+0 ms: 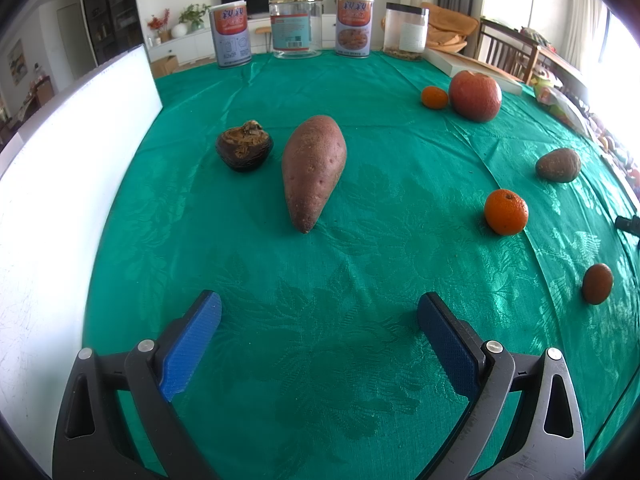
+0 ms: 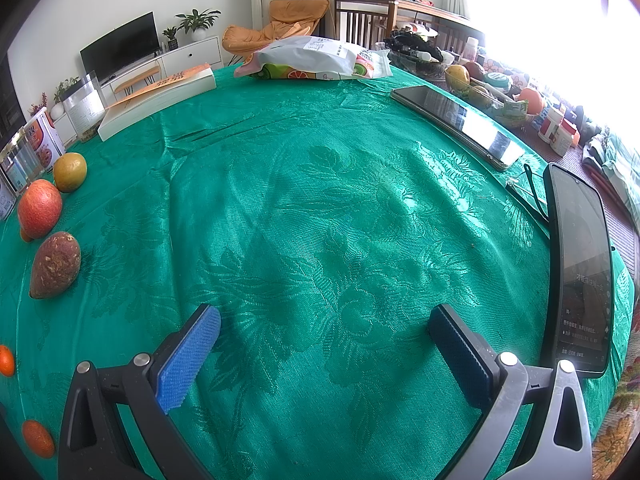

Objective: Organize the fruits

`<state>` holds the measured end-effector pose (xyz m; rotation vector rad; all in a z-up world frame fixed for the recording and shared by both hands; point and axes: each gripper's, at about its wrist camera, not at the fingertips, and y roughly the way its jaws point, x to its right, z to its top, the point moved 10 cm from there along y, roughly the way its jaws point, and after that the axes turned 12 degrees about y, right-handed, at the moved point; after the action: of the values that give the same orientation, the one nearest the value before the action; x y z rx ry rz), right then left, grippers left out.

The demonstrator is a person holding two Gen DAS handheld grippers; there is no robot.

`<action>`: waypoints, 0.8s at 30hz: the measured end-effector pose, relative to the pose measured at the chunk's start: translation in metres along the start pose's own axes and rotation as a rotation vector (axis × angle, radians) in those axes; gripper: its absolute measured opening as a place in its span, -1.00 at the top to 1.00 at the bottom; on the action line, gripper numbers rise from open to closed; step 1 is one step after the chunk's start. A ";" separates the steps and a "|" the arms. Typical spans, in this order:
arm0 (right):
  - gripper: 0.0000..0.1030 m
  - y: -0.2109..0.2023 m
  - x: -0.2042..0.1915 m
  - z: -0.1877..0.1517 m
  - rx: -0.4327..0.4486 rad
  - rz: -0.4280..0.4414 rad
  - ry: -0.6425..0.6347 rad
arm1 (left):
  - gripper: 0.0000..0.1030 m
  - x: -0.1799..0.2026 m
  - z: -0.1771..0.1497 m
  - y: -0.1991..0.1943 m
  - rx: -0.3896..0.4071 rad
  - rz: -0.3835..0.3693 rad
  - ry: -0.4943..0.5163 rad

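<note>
On the green tablecloth (image 1: 360, 240) lies a reddish sweet potato (image 1: 312, 170), with a dark mangosteen (image 1: 244, 145) to its left. Further right sit a red apple (image 1: 475, 95), a small orange (image 1: 434, 97), a larger orange (image 1: 505, 212), a brown fruit (image 1: 558, 165) and a small reddish fruit (image 1: 597, 283). My left gripper (image 1: 318, 320) is open, short of the sweet potato, nothing between its blue pads. My right gripper (image 2: 324, 332) is open over bare cloth. At its left lie a brown fruit (image 2: 55, 265), an apple (image 2: 39, 208), a yellow-green orange (image 2: 70, 171) and small oranges (image 2: 7, 360).
Tins and clear jars (image 1: 295, 24) stand along the far edge. A white board (image 1: 60, 168) lines the left side. A flat white box (image 2: 158, 98), a plastic bag (image 2: 316, 59), a tablet (image 2: 456, 124) and a phone (image 2: 580, 272) lie at the right.
</note>
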<state>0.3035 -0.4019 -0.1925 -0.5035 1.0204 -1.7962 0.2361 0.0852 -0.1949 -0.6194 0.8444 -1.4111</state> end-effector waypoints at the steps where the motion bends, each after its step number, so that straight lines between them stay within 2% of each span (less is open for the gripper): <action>1: -1.00 0.000 0.000 0.000 0.000 0.000 0.000 | -0.94 0.000 0.000 0.000 0.000 0.000 0.000; 8: -1.00 0.000 0.000 0.000 0.000 0.000 0.000 | -0.93 0.000 0.001 0.000 0.006 -0.015 -0.004; 10: -1.00 0.000 0.000 0.000 0.000 0.000 0.000 | -0.92 0.004 0.001 -0.004 0.029 -0.064 -0.001; 14: -1.00 0.000 0.000 0.000 0.000 0.000 0.000 | -0.92 -0.009 -0.004 -0.022 0.084 -0.139 -0.118; 17: -1.00 0.000 0.000 0.000 0.000 0.000 0.000 | -0.89 -0.023 0.009 -0.035 0.128 -0.127 -0.166; 20: -1.00 0.000 0.000 0.000 0.000 0.000 0.000 | -0.89 -0.017 0.042 -0.042 0.147 -0.102 -0.091; 24: -1.00 0.000 0.000 0.000 0.000 0.000 0.000 | -0.89 -0.002 0.080 -0.016 0.049 0.020 0.115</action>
<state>0.3035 -0.4019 -0.1925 -0.5034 1.0203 -1.7963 0.2910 0.0769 -0.1355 -0.4951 0.9019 -1.4558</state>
